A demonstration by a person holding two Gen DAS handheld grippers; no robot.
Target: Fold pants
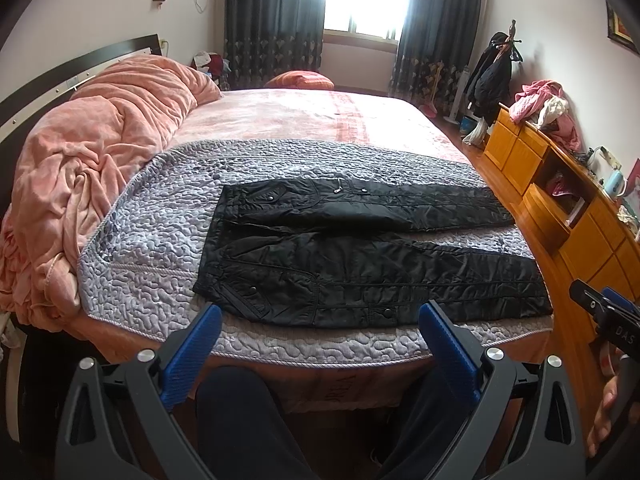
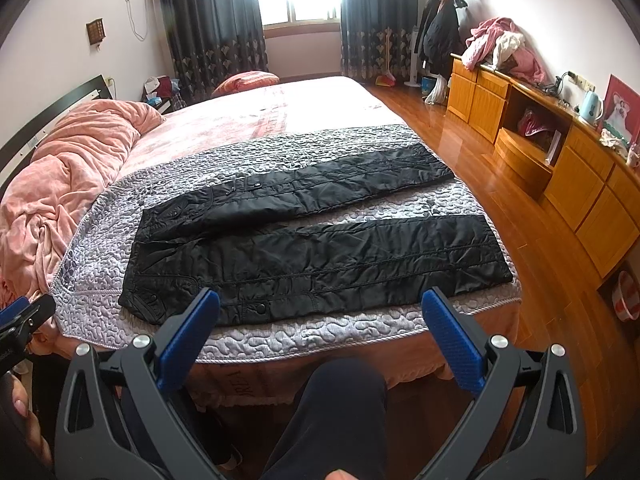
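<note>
Black quilted pants lie flat on a grey quilted cover at the foot of the bed, waistband to the left, both legs spread apart and running right. My left gripper hovers open in front of the bed edge, just short of the near leg's waist end, holding nothing. My right gripper is open too, empty, over the near leg's lower hem side. Each gripper's tip shows at the edge of the other's view.
A rumpled pink blanket is piled at the bed's left. A wooden cabinet with clothes on top lines the right wall, wood floor between. A person's dark-trousered legs stand against the bed edge below the grippers.
</note>
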